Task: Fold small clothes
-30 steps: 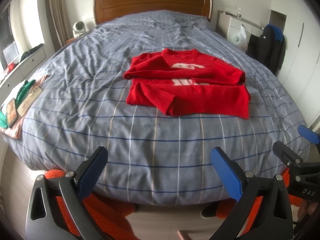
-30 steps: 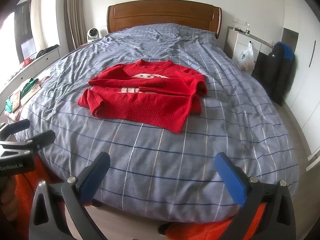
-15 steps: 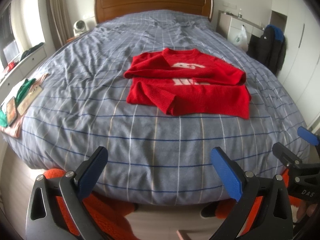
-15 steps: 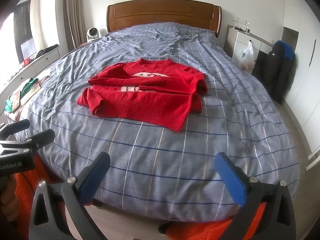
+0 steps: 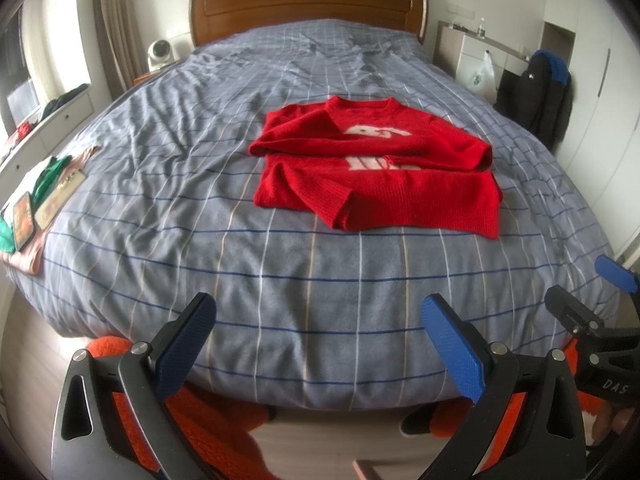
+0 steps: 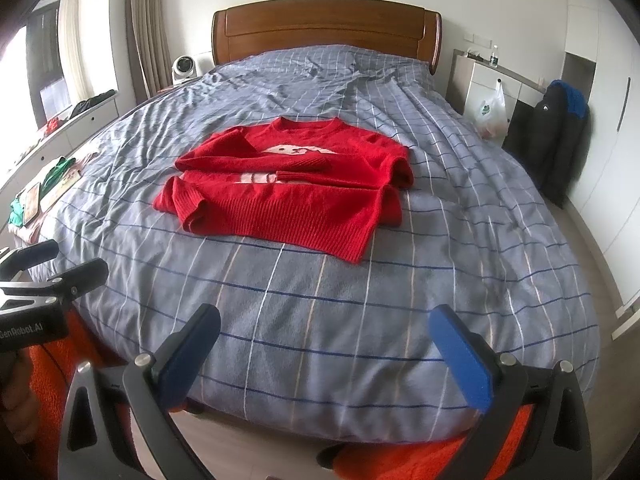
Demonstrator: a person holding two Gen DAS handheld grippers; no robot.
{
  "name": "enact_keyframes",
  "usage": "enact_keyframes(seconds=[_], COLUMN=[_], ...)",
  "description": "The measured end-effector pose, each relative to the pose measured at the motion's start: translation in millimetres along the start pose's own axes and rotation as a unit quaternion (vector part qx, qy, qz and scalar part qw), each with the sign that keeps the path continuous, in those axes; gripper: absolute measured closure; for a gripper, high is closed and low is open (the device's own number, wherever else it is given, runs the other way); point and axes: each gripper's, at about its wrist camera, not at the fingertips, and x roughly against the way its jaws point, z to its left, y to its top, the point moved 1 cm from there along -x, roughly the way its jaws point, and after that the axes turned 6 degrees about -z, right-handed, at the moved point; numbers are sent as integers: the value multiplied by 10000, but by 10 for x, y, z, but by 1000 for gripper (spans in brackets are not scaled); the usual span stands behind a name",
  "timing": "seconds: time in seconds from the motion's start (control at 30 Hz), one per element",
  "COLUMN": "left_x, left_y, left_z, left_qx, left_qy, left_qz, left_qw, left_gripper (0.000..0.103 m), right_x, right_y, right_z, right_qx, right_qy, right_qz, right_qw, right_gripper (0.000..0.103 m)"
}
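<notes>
Lying folded on bed (image 5: 200,208): sweater (image 5: 376,172)

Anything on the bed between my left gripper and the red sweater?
Nothing: in the left wrist view only bare checked bedspread lies between the open left gripper and the red sweater.

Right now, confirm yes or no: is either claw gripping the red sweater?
No. Both the left claw and right claw hang open at the bed's foot, apart from the red sweater.
</notes>
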Motion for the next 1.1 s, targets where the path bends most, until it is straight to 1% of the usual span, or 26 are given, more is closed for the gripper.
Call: enact_keyframes(seconds=[0.37, 0.5, 0.63, 0.7, 0.73, 0.77, 0.8, 0.83, 0.87, 0.93, 0.97, 1.0, 1.03, 1.07, 1.1], left_x=[7, -40, -77, -187, -301, -422, -608, -777, -1036, -1347, -1528, -1607, -1696, -1733, -1742], left_y=[-27, -26, 3, 94, 159, 220, 285, 335, 401, 452, 474, 482, 492, 497, 500], left_z=[36, 61, 60, 100, 124, 142, 145, 142, 131, 90, 57, 42, 28, 26, 43], left_qx=[72, 118, 118, 219, 292, 306, 283, 261, 231, 122, 46, 15, -23, -20, 84], left_qy=[10, 10, -34, -249, -397, -446, -500, -538, -538, -483, -380, -338, -288, -306, -454], left_qz=[-36, 20, 40, 76, 79, 130, 264, 405, 581, 791, 876, 901, 920, 937, 940], left_qw=[10000, 9999, 9999, 9994, 9988, 9984, 9980, 9974, 9966, 9956, 9954, 9954, 9953, 9951, 9945], left_gripper=[0, 0, 0, 0, 0, 0, 0, 1, 1, 2, 5, 9, 29, 53, 69], right_x=[-3, 3, -31, -36, -41, -57, -108, -242, -396, -778, -988, -1183, -1300, -1465, -1706], right_y=[-3, -13, -35, -33, -20, -1, 25, 59, 84, 146, 180, 212, 224, 241, 246], right_z=[11, 11, -55, -91, -111, -142, -195, -279, -355, -535, -628, -719, -777, -840, -900], right_qx=[-1, -1, -86, -89, -72, -52, -36, -27, -38, -225, -423, -692, -896, -1189, -1579], right_qy=[-11, -58, -68, -12, 27, 95, 252, 425, 507, 635, 748, 902, 1041, 1334, 1761], right_qz=[-10, -84, -40, -65, -117, -209, -337, -404, -361, -111, 81, 265, 360, 493, 749], right_qw=[10000, 9999, 9999, 9999, 9999, 9997, 9991, 9983, 9981, 9977, 9963, 9932, 9899, 9827, 9687], right_gripper=[0, 0, 0, 0, 0, 0, 0, 0, 0, 0, 0, 1, 1, 2, 6])
